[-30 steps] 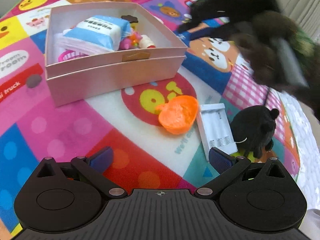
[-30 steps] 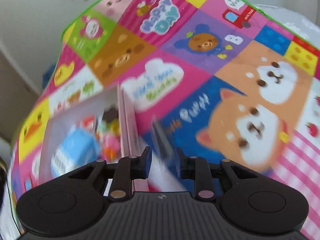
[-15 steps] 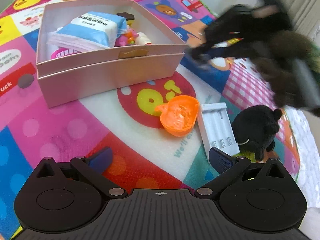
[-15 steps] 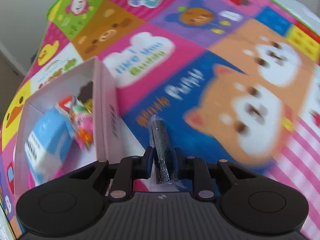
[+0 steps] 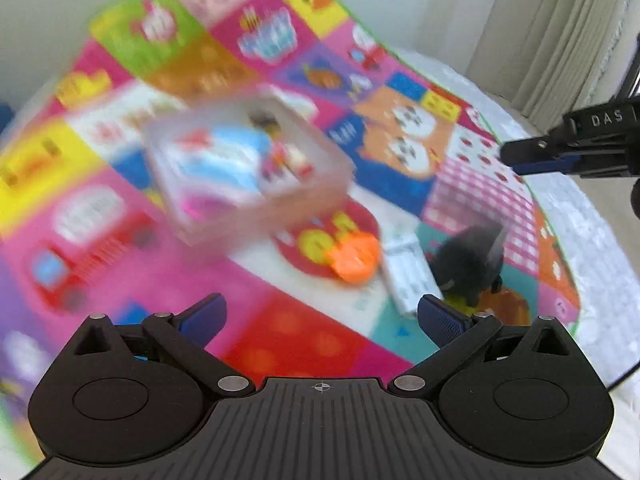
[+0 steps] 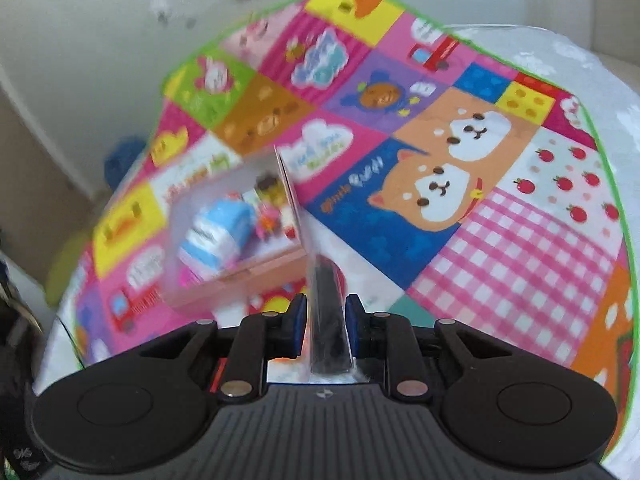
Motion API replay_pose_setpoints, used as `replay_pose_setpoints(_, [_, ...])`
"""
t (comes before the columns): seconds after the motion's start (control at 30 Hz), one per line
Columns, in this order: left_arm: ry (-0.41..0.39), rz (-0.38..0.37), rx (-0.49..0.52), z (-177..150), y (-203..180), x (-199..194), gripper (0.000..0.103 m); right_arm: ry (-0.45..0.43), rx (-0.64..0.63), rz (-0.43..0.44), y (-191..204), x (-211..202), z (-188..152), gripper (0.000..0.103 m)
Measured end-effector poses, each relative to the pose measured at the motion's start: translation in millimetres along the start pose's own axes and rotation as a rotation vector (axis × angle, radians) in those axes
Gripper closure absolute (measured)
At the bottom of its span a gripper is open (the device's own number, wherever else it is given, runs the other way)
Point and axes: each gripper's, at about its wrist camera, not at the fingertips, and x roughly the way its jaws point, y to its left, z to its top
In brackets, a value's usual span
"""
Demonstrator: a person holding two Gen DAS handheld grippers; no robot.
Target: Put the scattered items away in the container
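The right gripper [image 6: 326,322] is clamped on a dark stick in clear wrapping [image 6: 326,320], light, stiff, slippery; the box [image 6: 240,256] is at centre-left. The left gripper [image 5: 320,318] is wide apart, empty.

Home, kids' room: cartoon play mat [image 6: 400,184], curtain [image 5: 560,32].

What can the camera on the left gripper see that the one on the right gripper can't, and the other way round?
Only the left wrist view shows the orange bowl-like toy, the white tray and the black plush toy lying on the mat, plus the left gripper standing open and empty.

Only the right wrist view shows the right gripper shut on a dark packet in clear wrap.

Both show the pink box with a blue pack inside, and the colourful play mat.
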Motion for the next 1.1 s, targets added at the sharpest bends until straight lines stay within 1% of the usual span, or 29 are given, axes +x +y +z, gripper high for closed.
replay_pose_setpoints(0.07, [-0.019,0.020,0.026,14,2,-32,0.000,-0.072,0.009,0.022,9,-28,-1,0.082])
replay_pose_setpoints(0.1, [-0.037,0.044,0.023,19,2,-48,0.000,-0.114,0.013,0.028,13,-44,-1,0.079])
replay_pose_setpoints(0.17, [-0.102,0.094,-0.007,29,2,-89,0.000,-0.217,0.053,0.034,19,-82,-4,0.074])
replay_pose_setpoints(0.2, [-0.139,0.103,-0.024,33,2,-110,0.000,-0.279,0.094,0.040,20,-103,-7,0.066])
replay_pose_setpoints(0.23, [-0.179,0.113,-0.033,39,0,-135,0.000,-0.340,0.142,0.046,19,-124,-11,0.052])
replay_pose_setpoints(0.27, [-0.217,0.130,-0.028,45,-3,-157,0.000,-0.402,0.198,0.047,16,-144,-15,0.041])
replay_pose_setpoints(0.3, [-0.256,0.157,-0.012,50,-6,-182,0.000,-0.471,0.270,0.036,12,-165,-21,0.018])
replay_pose_setpoints(0.33, [-0.290,0.197,0.009,56,-12,-206,0.000,-0.534,0.355,0.012,6,-184,-26,0.003])
replay_pose_setpoints(0.37, [-0.310,0.237,0.025,62,-18,-226,0.000,-0.573,0.430,-0.006,-1,-201,-30,0.001])
replay_pose_setpoints(0.4, [-0.324,0.268,0.042,67,-24,-246,0.000,-0.585,0.479,0.000,-7,-214,-29,0.001])
replay_pose_setpoints(0.5, [-0.360,0.317,0.112,84,-47,-289,0.000,-0.602,0.622,0.083,-28,-246,-22,0.001])
replay_pose_setpoints(0.6, [-0.445,0.376,0.193,97,-72,-306,0.000,-0.634,0.767,0.201,-43,-273,-20,0.001])
replay_pose_setpoints(0.67, [-0.476,0.409,0.200,108,-83,-302,0.000,-0.651,0.820,0.220,-48,-286,-16,0.001])
replay_pose_setpoints(0.7, [-0.493,0.417,0.174,113,-87,-299,0.000,-0.666,0.822,0.207,-48,-291,-15,0.001])
replay_pose_setpoints(0.73, [-0.507,0.408,0.132,117,-90,-296,0.000,-0.686,0.814,0.181,-48,-295,-13,0.001])
replay_pose_setpoints(0.8, [-0.520,0.366,0.022,114,-90,-290,0.000,-0.704,0.800,0.097,-44,-296,-12,0.001])
replay_pose_setpoints(0.83, [-0.513,0.324,-0.034,109,-88,-286,0.000,-0.691,0.802,0.066,-43,-293,-14,0.001])
replay_pose_setpoints(0.9, [-0.479,0.258,-0.082,96,-82,-274,0.000,-0.667,0.821,0.059,-41,-285,-24,0.001])
replay_pose_setpoints(0.93, [-0.449,0.251,-0.075,92,-79,-265,0.000,-0.654,0.836,0.060,-39,-279,-31,0.000])
replay_pose_setpoints(1.0, [-0.402,0.280,-0.031,86,-71,-246,0.000,-0.602,0.863,0.055,-36,-261,-43,0.000])
replay_pose_setpoints(1.07, [-0.392,0.303,-0.002,87,-61,-231,0.000,-0.550,0.904,0.047,-37,-242,-52,0.000])
replay_pose_setpoints(1.1, [-0.406,0.296,-0.011,87,-54,-226,0.000,-0.528,0.919,0.037,-39,-234,-55,0.000])
